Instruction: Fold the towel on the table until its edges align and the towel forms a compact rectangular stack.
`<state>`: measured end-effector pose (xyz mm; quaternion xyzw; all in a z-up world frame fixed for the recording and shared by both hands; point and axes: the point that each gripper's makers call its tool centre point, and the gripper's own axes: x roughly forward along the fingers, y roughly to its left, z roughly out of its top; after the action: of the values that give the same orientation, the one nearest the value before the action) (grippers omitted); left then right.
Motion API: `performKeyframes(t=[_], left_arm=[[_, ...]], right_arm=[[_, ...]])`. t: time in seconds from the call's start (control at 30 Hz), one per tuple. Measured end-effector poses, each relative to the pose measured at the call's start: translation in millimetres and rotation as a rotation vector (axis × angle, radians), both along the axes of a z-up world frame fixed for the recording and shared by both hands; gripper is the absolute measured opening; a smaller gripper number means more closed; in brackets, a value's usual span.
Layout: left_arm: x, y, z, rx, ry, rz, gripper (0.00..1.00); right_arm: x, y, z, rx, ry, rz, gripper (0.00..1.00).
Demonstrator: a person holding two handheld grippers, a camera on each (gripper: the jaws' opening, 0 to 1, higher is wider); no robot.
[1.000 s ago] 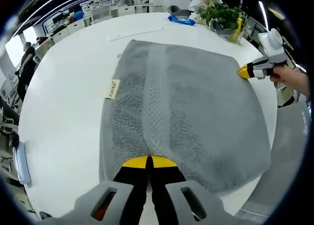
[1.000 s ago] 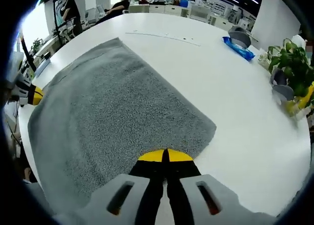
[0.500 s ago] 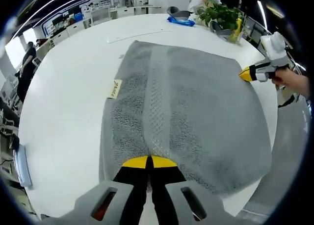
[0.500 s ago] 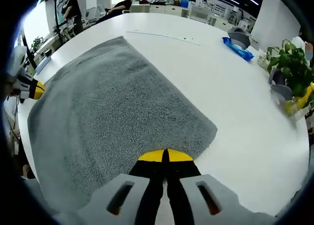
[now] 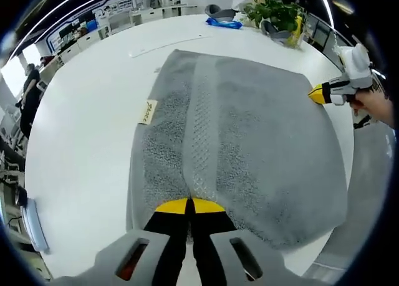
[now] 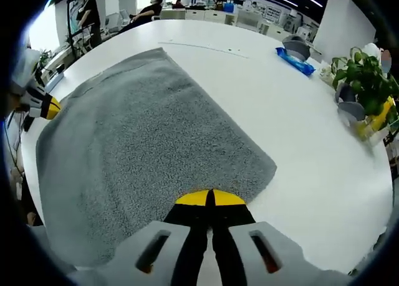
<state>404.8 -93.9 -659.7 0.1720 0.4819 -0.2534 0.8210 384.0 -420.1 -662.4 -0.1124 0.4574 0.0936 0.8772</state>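
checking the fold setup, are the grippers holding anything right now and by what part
Both jaws are closed on the grey towel: the left gripper pinches its near edge, and the right gripper pinches the edge by another corner.

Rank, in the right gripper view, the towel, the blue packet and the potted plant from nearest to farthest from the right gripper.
1. Towel: clamped at the right gripper, spreading left.
2. Potted plant: far right table edge.
3. Blue packet: upper right, farther back.
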Motion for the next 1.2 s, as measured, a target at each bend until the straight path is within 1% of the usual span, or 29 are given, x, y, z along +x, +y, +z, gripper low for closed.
performKeyframes(t=[0.17, 0.3, 0.57, 0.73, 0.97, 1.2], left_arm=[[5.3, -1, 0.0, 0.008, -0.009, -0.008, 0.01], [9.7, -1, 0.3, 0.005, -0.015, -0.005, 0.01], [24.0, -4, 0.9, 0.028, -0.026, -0.029, 0.01], [31.6, -7, 0.9, 0.028, -0.026, -0.031, 0.01], [39.8, -12, 1.3, 0.040, -0.038, -0.061, 0.01], [53.9, -17, 0.7, 0.052, -0.055, -0.093, 0.01]], right_arm=[[-3, 0, 0.2, -0.005, -0.013, -0.003, 0.00], [-7, 1, 0.8, -0.016, -0.018, 0.013, 0.00], [-15, 1, 1.2, 0.006, -0.032, 0.004, 0.00], [-19, 2, 1.0, -0.003, -0.048, 0.018, 0.00], [-31, 1, 0.8, -0.004, -0.060, 0.021, 0.00], [-43, 3, 0.4, -0.002, -0.054, 0.037, 0.00]])
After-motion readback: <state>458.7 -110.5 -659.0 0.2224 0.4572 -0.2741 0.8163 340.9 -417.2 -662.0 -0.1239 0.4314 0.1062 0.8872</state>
